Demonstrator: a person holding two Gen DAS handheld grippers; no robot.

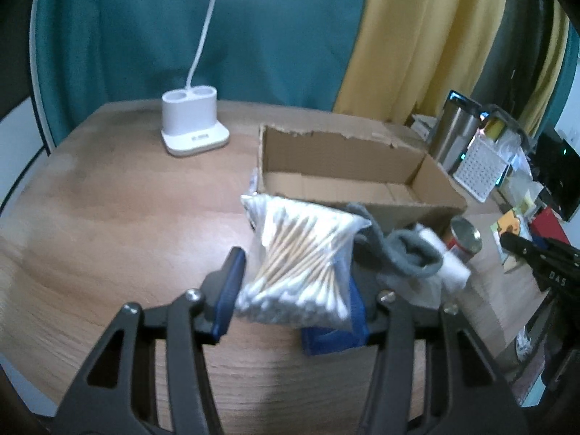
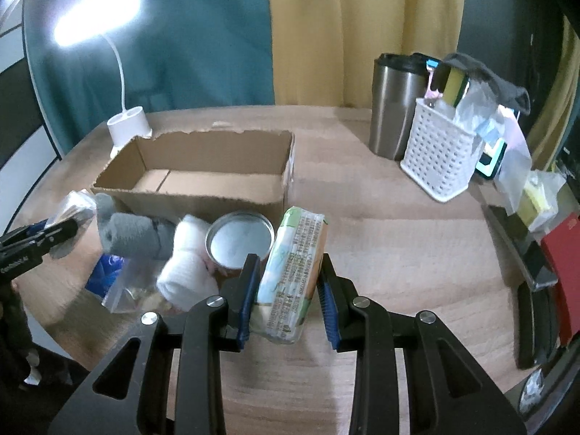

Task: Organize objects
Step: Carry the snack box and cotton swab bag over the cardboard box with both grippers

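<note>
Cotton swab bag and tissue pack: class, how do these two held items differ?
The cotton swab bag is clear, showing wooden sticks; the tissue pack is printed and opaque. The bag bulges loosely; the pack is a firm block. The left claw holds the bag, the right claw the pack.

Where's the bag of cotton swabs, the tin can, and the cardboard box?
bag of cotton swabs (image 1: 301, 261), left wrist view, middle of the bag.
tin can (image 2: 239, 241), right wrist view, its lid.
cardboard box (image 2: 214, 157), right wrist view, inner back wall.

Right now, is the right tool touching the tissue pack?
Touching. The right wrist view shows the tissue pack lifted off the table between the right tool, with its blue pads pressed against both sides of the pack.
</note>
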